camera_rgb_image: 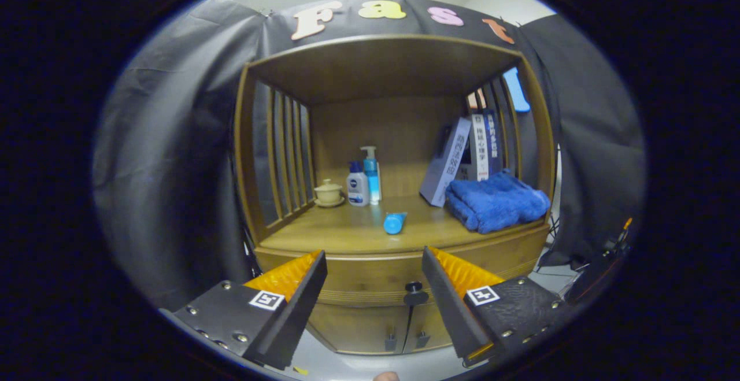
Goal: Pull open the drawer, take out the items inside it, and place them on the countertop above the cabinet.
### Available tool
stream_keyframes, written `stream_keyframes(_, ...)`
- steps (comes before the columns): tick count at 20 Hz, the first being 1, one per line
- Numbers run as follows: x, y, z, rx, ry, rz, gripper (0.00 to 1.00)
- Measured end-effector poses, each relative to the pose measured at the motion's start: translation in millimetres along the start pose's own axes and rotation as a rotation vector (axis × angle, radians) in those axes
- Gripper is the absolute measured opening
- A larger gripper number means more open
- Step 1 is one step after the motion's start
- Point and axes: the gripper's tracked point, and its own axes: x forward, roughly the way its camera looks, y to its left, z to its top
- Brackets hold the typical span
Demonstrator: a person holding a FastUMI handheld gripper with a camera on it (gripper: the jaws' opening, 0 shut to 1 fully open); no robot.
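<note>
One cam, fisheye, riding on the gripper [374, 288], looks fwd along its two fingers, which stand apart at frame bottom. It faces the cabinet [393, 288] front-on, fairly near; the countertop [347, 233] sits mid-frame, the drawer knob [415, 295] lower centre.

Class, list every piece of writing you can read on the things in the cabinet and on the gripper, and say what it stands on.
Book spines: printed characters, too blurred to quote.
White bottle: dark label, too small to read.
Gripper: square coded markers, no words; its fingers stand open, the drawer knob between them.
Nothing can be quoted with certainty.
</note>
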Motion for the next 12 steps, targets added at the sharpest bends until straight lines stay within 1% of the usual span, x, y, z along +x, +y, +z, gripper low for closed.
stream_keyframes(3, -46.7, 14.1, 17.6, -0.012, 0.015, 0.035, 0.99)
stream_keyframes(6, -84.4, 16.3, 23.8, -0.006, 0.053, 0.044, 0.99)
stream_keyframes(9, -113.4, 8.0, 28.7, 0.020, 0.060, 0.037, 0.99)
stream_keyframes(12, -129.9, 2.5, 27.8, 0.017, 0.043, 0.044, 0.99)
